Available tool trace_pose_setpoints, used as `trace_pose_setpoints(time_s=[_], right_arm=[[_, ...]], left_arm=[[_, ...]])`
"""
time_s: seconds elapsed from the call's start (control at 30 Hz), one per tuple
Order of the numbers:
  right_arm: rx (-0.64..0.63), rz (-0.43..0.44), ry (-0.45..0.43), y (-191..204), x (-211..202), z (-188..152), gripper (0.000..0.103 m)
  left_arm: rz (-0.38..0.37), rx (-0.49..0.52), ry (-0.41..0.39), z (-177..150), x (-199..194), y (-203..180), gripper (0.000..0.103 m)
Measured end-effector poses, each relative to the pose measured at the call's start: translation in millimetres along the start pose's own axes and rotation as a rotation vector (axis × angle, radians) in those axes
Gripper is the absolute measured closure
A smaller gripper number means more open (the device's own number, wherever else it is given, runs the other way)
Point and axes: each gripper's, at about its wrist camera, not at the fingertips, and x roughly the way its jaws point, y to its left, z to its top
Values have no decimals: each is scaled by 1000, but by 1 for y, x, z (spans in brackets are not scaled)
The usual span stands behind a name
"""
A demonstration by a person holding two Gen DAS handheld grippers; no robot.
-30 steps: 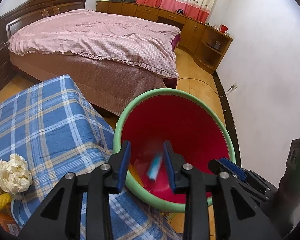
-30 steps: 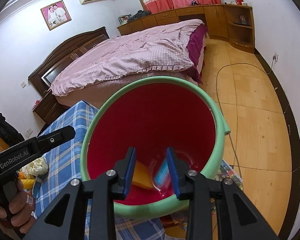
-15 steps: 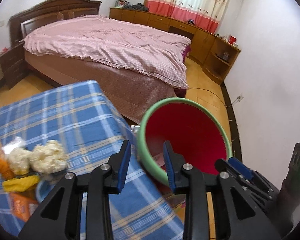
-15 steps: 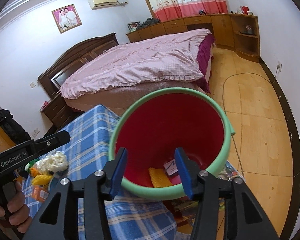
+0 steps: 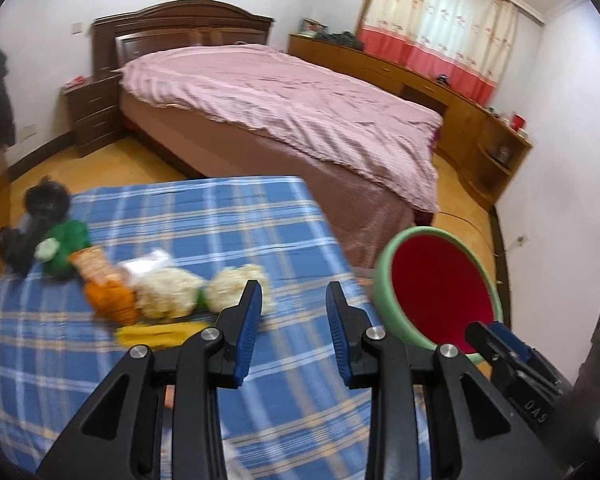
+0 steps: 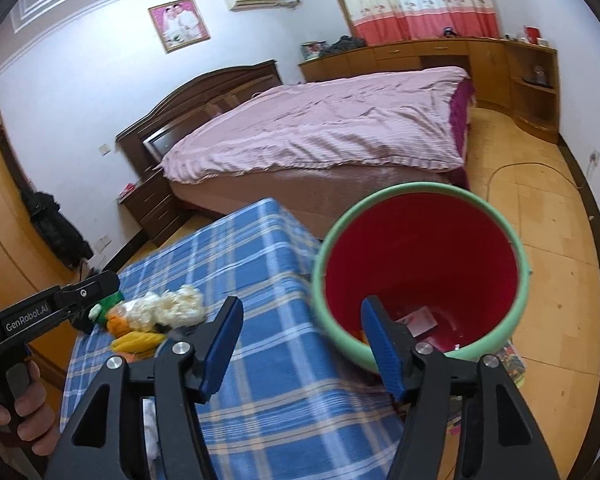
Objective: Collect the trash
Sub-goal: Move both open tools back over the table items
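A red bin with a green rim stands on the floor at the table's right edge; a pink wrapper lies at its bottom. On the blue plaid tablecloth lies a pile of trash: two crumpled white tissues, an orange wrapper, a yellow wrapper, a green piece and a black piece. My left gripper is open and empty above the cloth, just right of the pile. My right gripper is open wide and empty over the bin's near rim.
A bed with a pink cover stands beyond the table. Wooden cabinets line the far wall under the curtains. A dark nightstand is left of the bed. A cable lies on the wooden floor.
Both grippers pulled back from over the bin and swung left towards the table. The right gripper opened wider after a blue wrapper dropped into the bin. The trash pile came into fuller view.
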Motion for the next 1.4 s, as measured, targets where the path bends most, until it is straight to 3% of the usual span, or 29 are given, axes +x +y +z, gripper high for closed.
trace_pose_setpoints(time_s=[0.37,0.5,0.8,1.07,1.23,1.4], right_arm=[[-48,51,67,42,23,-7,36],[-61,49,83,51,31,-9,35],[-73,38,122,63,55,-11,32],[-65,11,141,68,73,-13,31],[-57,2,155,71,80,-18,29],[-52,-6,165,71,84,-20,28]], left_arm=[[112,-108,-4,-12,-7,78,69],[135,-126,8,-14,-4,95,61],[175,-179,46,-19,13,133,59],[184,-210,70,-25,28,161,59],[168,-217,83,-31,38,171,50],[154,-223,113,-34,52,175,48]])
